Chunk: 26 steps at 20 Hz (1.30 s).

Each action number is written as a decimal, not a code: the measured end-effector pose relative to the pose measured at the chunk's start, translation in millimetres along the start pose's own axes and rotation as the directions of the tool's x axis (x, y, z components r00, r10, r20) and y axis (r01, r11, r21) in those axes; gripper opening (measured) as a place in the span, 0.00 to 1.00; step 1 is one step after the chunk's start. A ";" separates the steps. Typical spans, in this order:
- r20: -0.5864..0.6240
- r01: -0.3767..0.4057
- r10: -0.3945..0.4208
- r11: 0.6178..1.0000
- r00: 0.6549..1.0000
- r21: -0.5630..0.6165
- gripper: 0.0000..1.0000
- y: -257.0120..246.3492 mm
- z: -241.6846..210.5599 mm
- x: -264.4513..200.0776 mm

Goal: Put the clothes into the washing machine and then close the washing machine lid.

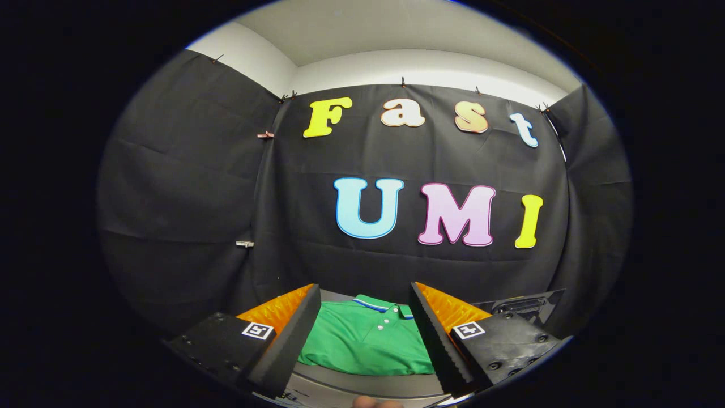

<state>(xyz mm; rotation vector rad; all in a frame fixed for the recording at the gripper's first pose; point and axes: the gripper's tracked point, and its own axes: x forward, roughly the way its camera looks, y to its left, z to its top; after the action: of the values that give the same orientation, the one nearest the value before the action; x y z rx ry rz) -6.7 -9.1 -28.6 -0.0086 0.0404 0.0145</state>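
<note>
A folded green polo shirt [365,339] with a striped collar and white buttons lies flat on a grey surface [362,381]. I see it in the gap between my two fingers and a little beyond them. My gripper [365,294] hovers above it, open wide, and holds nothing. One finger [291,334] stands left of the shirt. The other finger stands to its right and covers the shirt's right edge.
A dark angular object [524,306] pokes out beyond the right finger; I cannot tell what it is. The black cloth wall [187,198] rises close behind the shirt and wraps round both sides. A fingertip of the person [376,403] peeks in under the fingers.
</note>
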 end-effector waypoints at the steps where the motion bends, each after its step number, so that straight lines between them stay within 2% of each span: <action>1: -0.012 0.000 0.000 1.000 1.000 -0.001 0.99 -0.5 -5.5 0.0; 6: -0.049 -0.020 0.019 1.000 0.999 -0.018 0.99 1.7 -17.5 2.6; 12: -0.115 0.010 -0.012 1.000 0.993 -0.020 0.99 -6.6 -33.4 20.0; 20: -0.268 0.041 -0.040 0.999 0.963 -0.001 0.99 -13.5 -66.2 57.8; 23: -0.341 0.066 -0.067 0.998 0.938 -0.015 0.99 -19.9 -85.7 77.5; 25: -0.440 0.064 -0.072 0.997 0.895 -0.034 0.99 -24.2 -113.8 91.1; 26: -0.505 0.050 -0.065 0.998 0.861 -0.044 0.99 -25.2 -134.1 95.4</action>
<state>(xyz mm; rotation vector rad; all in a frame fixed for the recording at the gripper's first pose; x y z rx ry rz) 83.5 -34.1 -166.2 -0.0429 0.5707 -0.0479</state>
